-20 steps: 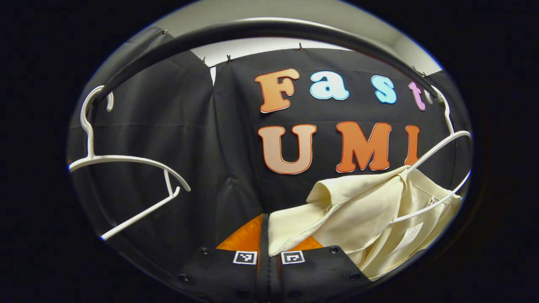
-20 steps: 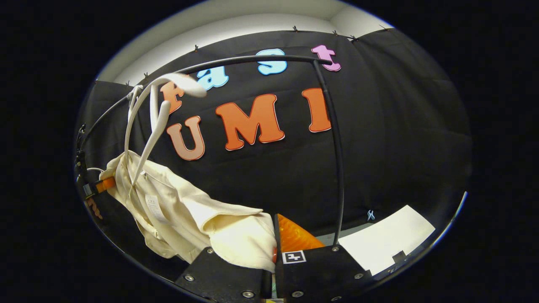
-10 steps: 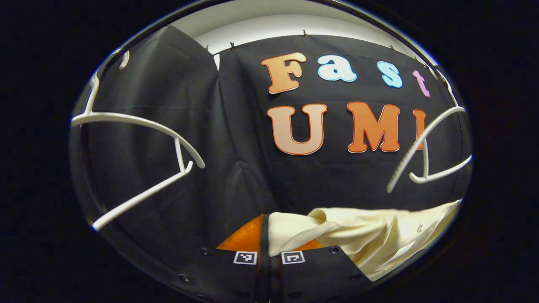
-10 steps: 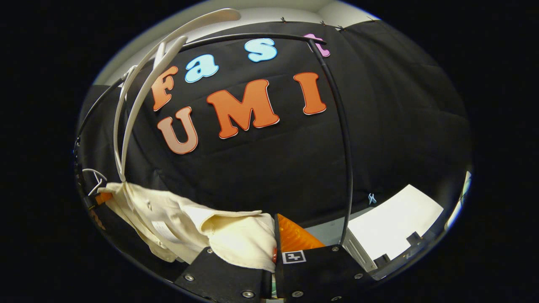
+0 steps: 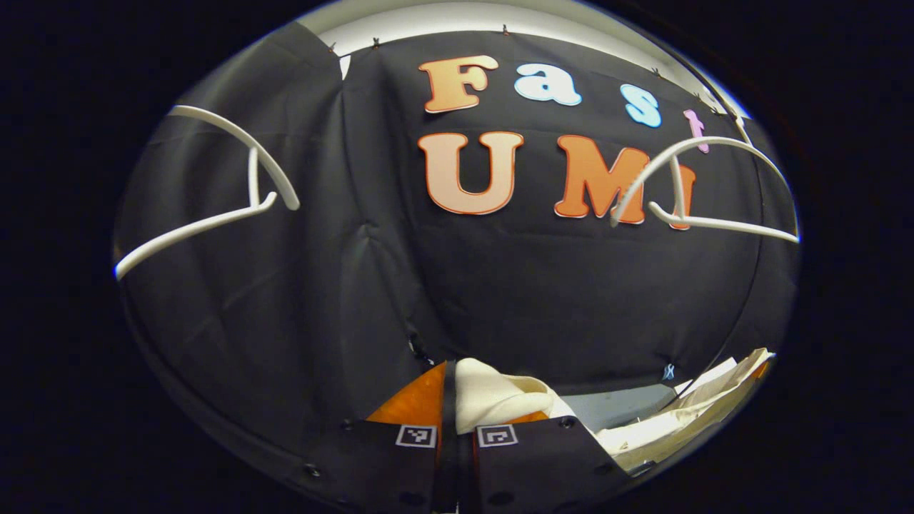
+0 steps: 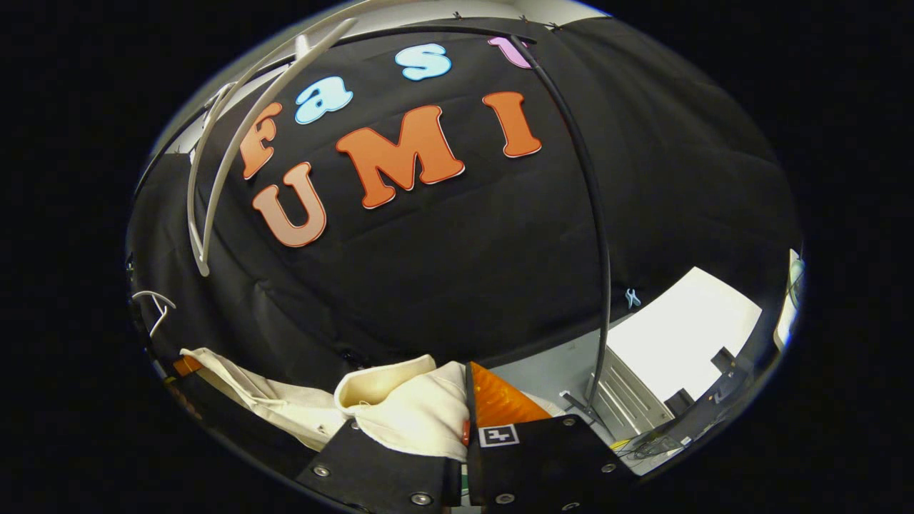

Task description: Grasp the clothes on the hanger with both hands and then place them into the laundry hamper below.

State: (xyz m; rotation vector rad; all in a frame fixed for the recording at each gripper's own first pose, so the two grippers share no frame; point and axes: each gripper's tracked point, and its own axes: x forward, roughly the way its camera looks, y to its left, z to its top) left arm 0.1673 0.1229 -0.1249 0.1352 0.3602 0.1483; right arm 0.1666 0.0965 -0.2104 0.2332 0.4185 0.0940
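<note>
Nearest, left gripper (image 5: 455, 421) and right gripper (image 6: 464, 428) each clenched on the cream garment (image 6: 407, 403): soft, light, limp; best held at both shoulders. Slung between them. Farther up, bare white hangers (image 5: 214, 196).

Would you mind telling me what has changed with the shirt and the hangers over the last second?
The cream shirt has come off the white hanger and been pulled down; that hanger, now bare, sits higher in both views as the claws descend. Unchanged: the left claw and right claw stay clamped on the shirt, and the other empty hanger still hangs bare.
</note>
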